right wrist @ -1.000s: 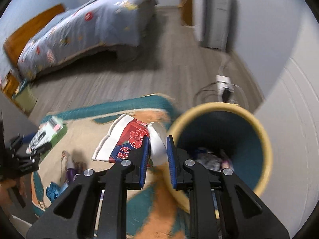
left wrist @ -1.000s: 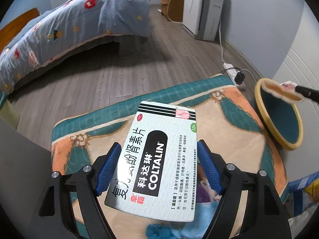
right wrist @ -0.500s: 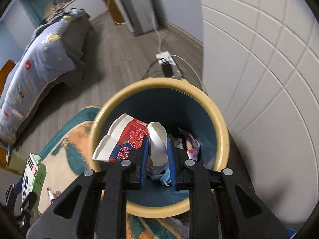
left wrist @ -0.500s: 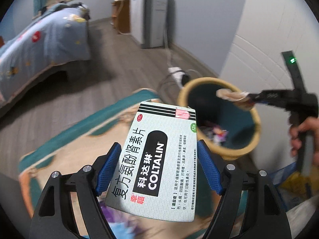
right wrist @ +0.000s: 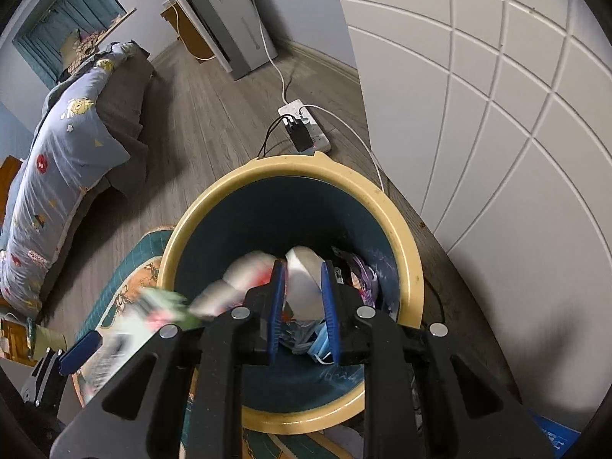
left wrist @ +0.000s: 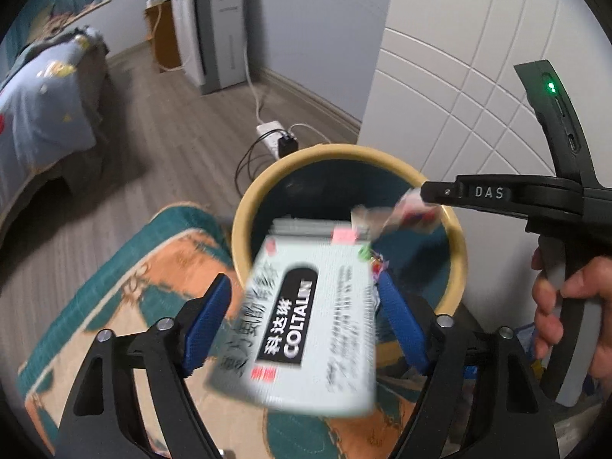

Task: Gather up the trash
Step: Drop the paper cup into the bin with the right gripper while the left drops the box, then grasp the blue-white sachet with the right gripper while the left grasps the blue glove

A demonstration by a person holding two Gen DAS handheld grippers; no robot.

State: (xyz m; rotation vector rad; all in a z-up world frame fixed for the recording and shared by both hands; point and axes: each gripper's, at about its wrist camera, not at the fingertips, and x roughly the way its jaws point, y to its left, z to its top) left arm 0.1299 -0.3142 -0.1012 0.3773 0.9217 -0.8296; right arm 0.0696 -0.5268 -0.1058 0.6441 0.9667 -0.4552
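A yellow-rimmed bin with a dark blue inside (left wrist: 244,210) (right wrist: 409,264) stands by the white wall. My left gripper (left wrist: 306,298) stands open at the bin's near rim. The white COLTALIN medicine box (left wrist: 306,313) is blurred between its fingers and tilts toward the bin; it also shows blurred in the right wrist view (right wrist: 130,332). My right gripper (right wrist: 302,290) hangs over the bin's mouth. Its jaws stand slightly apart around a white and red wrapper (right wrist: 302,275), which is blurred (left wrist: 386,214). Several pieces of trash (right wrist: 363,271) lie in the bin.
A teal and orange rug (left wrist: 126,294) lies beside the bin. A power strip with cables (right wrist: 306,126) sits on the wood floor behind it. A bed with a blue quilt (right wrist: 65,160) is at the left, a white appliance (left wrist: 210,26) at the back.
Both grippers moved over the bin. The left jaws opened and the medicine box slips forward. The right jaws widened a little and the wrapper is blurred.
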